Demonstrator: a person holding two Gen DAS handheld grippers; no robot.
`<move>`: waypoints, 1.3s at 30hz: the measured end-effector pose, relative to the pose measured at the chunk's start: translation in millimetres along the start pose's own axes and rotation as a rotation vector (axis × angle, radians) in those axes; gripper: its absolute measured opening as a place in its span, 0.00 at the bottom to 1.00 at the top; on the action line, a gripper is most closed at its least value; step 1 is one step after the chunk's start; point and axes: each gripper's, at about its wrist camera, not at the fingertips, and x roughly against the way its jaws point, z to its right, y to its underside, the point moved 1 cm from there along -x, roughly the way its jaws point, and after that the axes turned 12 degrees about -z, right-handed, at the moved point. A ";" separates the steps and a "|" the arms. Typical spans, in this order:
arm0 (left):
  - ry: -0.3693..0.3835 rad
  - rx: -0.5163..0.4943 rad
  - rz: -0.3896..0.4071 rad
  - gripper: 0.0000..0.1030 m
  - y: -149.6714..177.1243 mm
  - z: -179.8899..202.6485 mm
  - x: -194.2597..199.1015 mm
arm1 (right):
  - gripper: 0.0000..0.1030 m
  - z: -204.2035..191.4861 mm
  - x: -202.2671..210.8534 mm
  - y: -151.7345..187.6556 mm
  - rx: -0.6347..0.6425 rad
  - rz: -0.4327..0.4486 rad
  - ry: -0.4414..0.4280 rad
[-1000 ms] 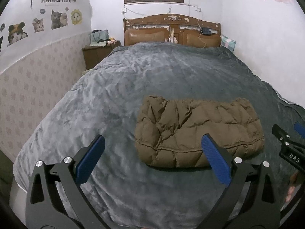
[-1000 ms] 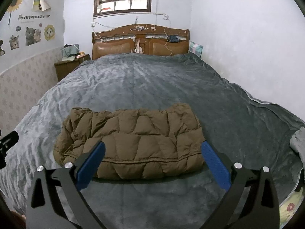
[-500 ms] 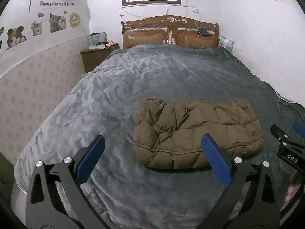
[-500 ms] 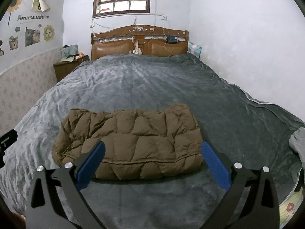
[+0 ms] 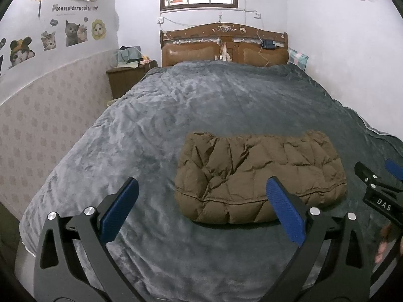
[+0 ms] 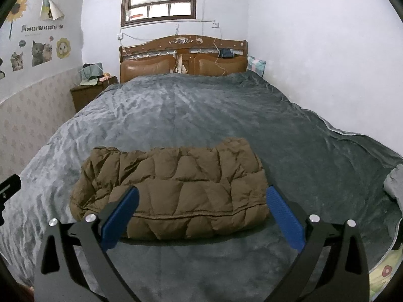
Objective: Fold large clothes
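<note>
Brown padded jacket (image 5: 259, 176) lay folded on the grey blanket (image 5: 201, 105) of the bed. Left gripper (image 5: 201, 211) and right gripper (image 6: 201, 214) hung spread wide before it, their fingers grasping nothing.

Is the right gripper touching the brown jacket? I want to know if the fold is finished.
Apart. The right wrist view shows the right gripper open, with grey blanket visible between it and the folded brown jacket.
</note>
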 end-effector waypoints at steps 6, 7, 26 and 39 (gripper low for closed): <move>0.012 -0.016 0.013 0.97 2.3 2.3 3.7 | 0.98 -1.5 0.4 0.9 0.001 0.001 0.001; 0.012 -0.017 0.015 0.97 2.4 2.1 4.4 | 0.98 -1.5 0.4 0.8 0.003 0.002 0.001; 0.001 -0.006 0.003 0.97 6.3 0.2 7.7 | 0.98 -7.7 2.1 2.4 0.015 0.004 0.002; -0.010 -0.010 0.026 0.97 11.5 -0.3 18.0 | 0.98 -7.9 3.3 5.0 0.021 0.006 -0.003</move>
